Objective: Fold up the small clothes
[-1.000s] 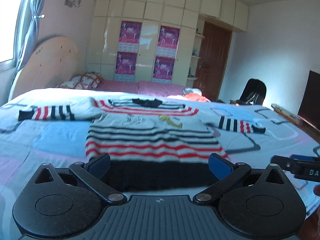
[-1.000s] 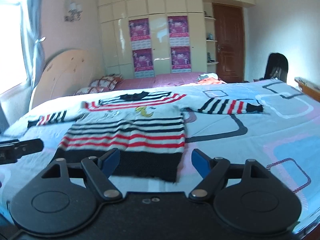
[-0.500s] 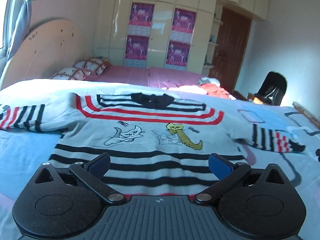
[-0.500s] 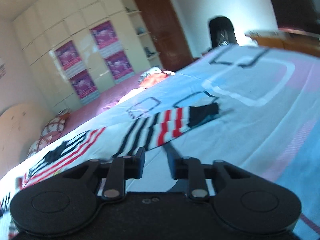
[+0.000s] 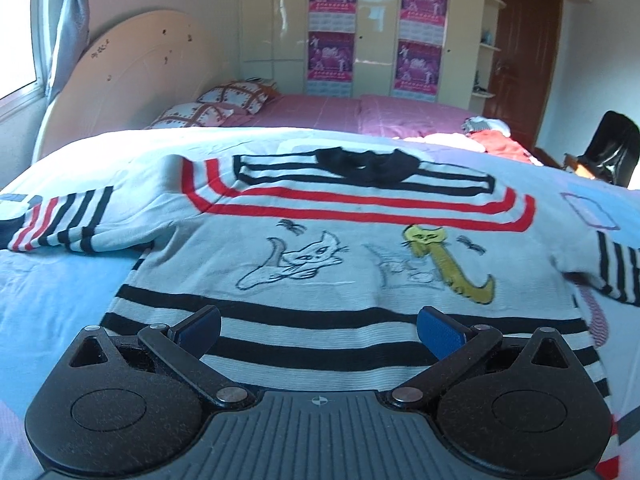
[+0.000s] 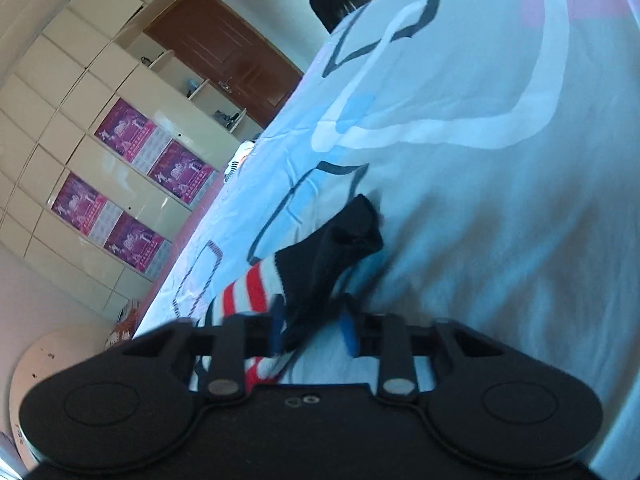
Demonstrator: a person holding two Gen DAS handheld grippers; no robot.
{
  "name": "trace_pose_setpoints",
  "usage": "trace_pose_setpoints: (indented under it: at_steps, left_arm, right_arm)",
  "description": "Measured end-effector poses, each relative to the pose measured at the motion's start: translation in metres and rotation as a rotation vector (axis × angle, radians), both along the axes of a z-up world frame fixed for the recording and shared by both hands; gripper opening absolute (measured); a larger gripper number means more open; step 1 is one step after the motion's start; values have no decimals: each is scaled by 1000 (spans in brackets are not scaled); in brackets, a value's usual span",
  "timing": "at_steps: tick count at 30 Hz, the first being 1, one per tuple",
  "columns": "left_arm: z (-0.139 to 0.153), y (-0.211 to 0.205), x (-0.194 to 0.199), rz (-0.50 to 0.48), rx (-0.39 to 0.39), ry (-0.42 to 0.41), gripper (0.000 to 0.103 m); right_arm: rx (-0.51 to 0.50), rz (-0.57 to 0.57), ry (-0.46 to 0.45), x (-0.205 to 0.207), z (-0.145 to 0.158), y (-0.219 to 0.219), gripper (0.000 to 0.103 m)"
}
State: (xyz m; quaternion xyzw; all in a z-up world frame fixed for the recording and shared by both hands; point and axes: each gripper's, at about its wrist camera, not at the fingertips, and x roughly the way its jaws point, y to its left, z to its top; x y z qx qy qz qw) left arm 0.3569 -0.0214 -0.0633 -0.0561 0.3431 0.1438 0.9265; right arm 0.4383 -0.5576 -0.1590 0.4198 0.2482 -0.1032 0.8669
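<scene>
Lying flat on the bed (image 5: 60, 312), front up with its cat pictures showing, the striped sweater (image 5: 360, 264) has both sleeves stretched out sideways, so its long axis for now runs from cuff to cuff across the view. The right tongs (image 6: 312, 330) have their blue pads closing on the black cuff of the right sleeve (image 6: 332, 248), the fabric bunched between them and rising off the bedspread; that sleeve runs away from the pinch toward the sweater's body, off to the left in the right wrist view. The left tongs (image 5: 318, 330) stand wide and hold nothing, poised over the striped lower body just inside the hem, with the left sleeve (image 5: 64, 220) well off to their left. Judging by this, the coming move turns on carrying the pinched cuff inward across the chest, and the right hand is plainly the nearer one for it, while the left could pin the body.
</scene>
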Motion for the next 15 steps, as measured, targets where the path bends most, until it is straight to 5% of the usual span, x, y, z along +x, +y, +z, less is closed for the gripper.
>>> trace_pose_setpoints:
  at_steps: [15]
  left_arm:
    - [0,16,26,55,29,18,103]
  right_arm:
    - [-21,36,-25,5,1,-12,4]
